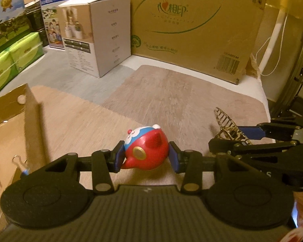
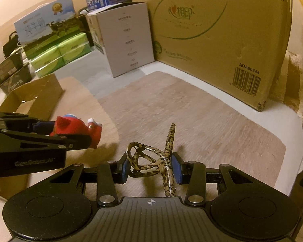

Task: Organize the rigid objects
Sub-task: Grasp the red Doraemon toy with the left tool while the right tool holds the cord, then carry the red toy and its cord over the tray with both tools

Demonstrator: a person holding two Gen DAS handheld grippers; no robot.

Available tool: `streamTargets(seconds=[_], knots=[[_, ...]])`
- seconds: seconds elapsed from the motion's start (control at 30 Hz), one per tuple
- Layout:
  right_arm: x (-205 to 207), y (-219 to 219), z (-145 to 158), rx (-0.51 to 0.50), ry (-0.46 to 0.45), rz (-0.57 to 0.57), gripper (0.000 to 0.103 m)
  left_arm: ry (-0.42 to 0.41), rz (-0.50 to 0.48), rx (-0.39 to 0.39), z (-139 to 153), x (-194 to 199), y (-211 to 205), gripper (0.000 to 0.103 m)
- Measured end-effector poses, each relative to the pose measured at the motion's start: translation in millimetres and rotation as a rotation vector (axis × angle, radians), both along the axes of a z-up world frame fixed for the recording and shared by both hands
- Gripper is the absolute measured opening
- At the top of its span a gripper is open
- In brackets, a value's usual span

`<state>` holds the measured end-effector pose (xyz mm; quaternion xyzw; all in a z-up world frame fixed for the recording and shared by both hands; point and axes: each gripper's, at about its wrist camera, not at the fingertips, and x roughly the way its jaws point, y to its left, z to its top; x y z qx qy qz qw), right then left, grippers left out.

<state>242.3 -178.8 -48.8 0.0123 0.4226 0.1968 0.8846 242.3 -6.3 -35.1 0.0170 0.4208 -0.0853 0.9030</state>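
Note:
My left gripper is shut on a round red toy figure with a blue and white face, held above the wooden tabletop. The same toy shows at the left of the right wrist view, between the left gripper's fingers. My right gripper is shut on a leopard-patterned hair clip, its long prong pointing away from me. That clip and the right gripper's fingers appear at the right of the left wrist view.
An open cardboard box with binder clips stands at the left; it is also seen as the open box. A big brown carton, a grey box, green tissue packs and milk cartons line the back.

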Motion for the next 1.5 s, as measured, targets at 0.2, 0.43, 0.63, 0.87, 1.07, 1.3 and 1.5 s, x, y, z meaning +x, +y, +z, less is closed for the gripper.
streamTargets(seconds=[0.2, 0.43, 0.63, 0.87, 1.07, 1.3, 1.5], knots=[[-17.1, 5.6, 15.3, -0.006, -0.031, 0.021, 0.042, -0.035, 0.026, -0.018, 19.7, -25.1, 9.1, 0.041], [-38.1, 21.0, 37.2, -0.003, -0.081, 0.059, 0.042, -0.082, 0.055, -0.015, 45.4, -51.3, 26.1, 0.041], [-54.5, 40.2, 53.5, -0.002, -0.113, 0.098, 0.042, -0.123, 0.084, -0.011, 66.6, -74.5, 43.9, 0.041], [-71.4, 65.2, 66.5, 0.005, -0.137, 0.151, 0.042, -0.155, 0.133, -0.001, 83.5, -103.5, 71.1, 0.041], [-84.4, 96.1, 72.7, 0.013, -0.147, 0.213, 0.042, -0.167, 0.196, 0.009, 91.5, -125.9, 104.0, 0.041], [-97.1, 139.2, 75.7, 0.019, -0.157, 0.294, 0.042, -0.172, 0.271, 0.021, 97.5, -148.8, 145.7, 0.041], [-104.1, 169.3, 75.5, 0.022, -0.154, 0.346, 0.042, -0.175, 0.320, 0.029, 101.1, -162.2, 174.1, 0.041]])
